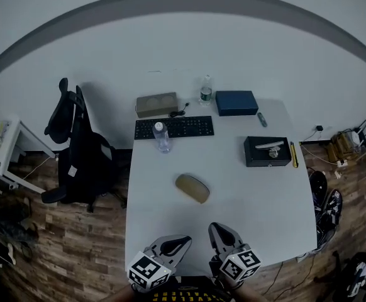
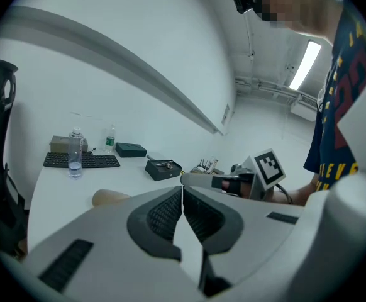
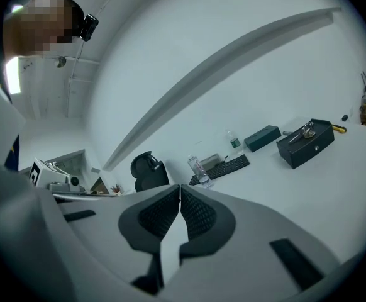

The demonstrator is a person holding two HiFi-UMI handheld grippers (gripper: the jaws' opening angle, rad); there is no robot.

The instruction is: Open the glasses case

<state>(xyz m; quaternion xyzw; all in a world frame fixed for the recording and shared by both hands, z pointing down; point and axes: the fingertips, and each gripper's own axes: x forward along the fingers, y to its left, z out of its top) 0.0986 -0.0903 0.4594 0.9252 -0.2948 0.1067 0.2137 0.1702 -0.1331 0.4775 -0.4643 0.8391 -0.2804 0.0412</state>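
The tan glasses case [image 1: 192, 188] lies closed on the white table [image 1: 258, 206], a little left of its middle. Both grippers hover at the table's near edge, short of the case and apart from it. My left gripper [image 1: 180, 240] is shut with nothing in it, and my right gripper [image 1: 216, 229] beside it is also shut and empty. In the left gripper view the jaws [image 2: 182, 189] meet, and one end of the case [image 2: 109, 197] peeks out past them on the left. The right gripper view shows closed jaws [image 3: 180, 189]; the case is hidden there.
Further back stand a water bottle [image 1: 161, 136], a black keyboard [image 1: 173, 127], a tan box [image 1: 156, 104], a small bottle [image 1: 205, 90] and a dark blue box [image 1: 236, 102]. A black box [image 1: 267, 151] and yellow pen [image 1: 293, 154] sit right. An office chair [image 1: 76, 143] stands left of the table.
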